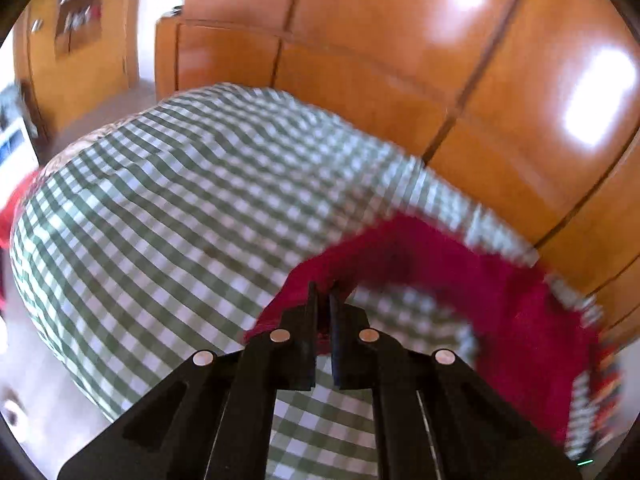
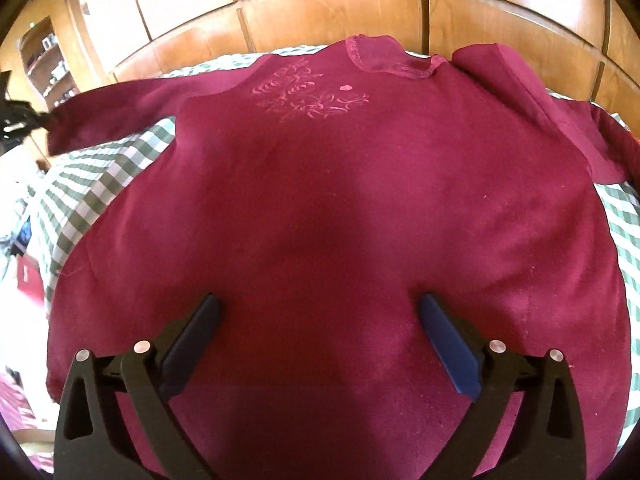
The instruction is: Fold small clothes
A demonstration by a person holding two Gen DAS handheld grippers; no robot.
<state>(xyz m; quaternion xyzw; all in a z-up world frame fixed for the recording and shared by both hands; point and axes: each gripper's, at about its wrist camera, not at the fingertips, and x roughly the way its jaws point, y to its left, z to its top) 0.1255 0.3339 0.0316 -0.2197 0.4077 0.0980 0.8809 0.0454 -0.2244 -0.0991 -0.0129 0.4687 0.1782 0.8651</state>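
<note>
Jaws of the left gripper stand pressed together, pinching an edge of the dark red sweater, which in the left wrist view trails away from the tips toward four o'clock in a blurred band across the checked cloth. That green-and-white cloth covers what looks like a bed, and the picture is smeared, so how much fabric sits between the pads cannot be told. Jaws of the right gripper are spread wide, with nothing between them but the sweater's lower body lying flat underneath; whether the tips touch the fabric cannot be told. In the right wrist view the sweater fills most of the frame, spread front-up, its collar at twelve o'clock, one sleeve reaching out to ten o'clock and the other folded back at two o'clock. A pale pink embroidered flourish sits on the chest just below the collar, toward eleven o'clock; it shows scrolls and a small dot, with no readable letters. No brand, label or writing can be read anywhere on the garment. Glossy wooden wardrobe panels run across the top behind the bed, and an open shelf niche with small items shows at ten o'clock. Checked cloth shows at the sweater's left and right edges.
</note>
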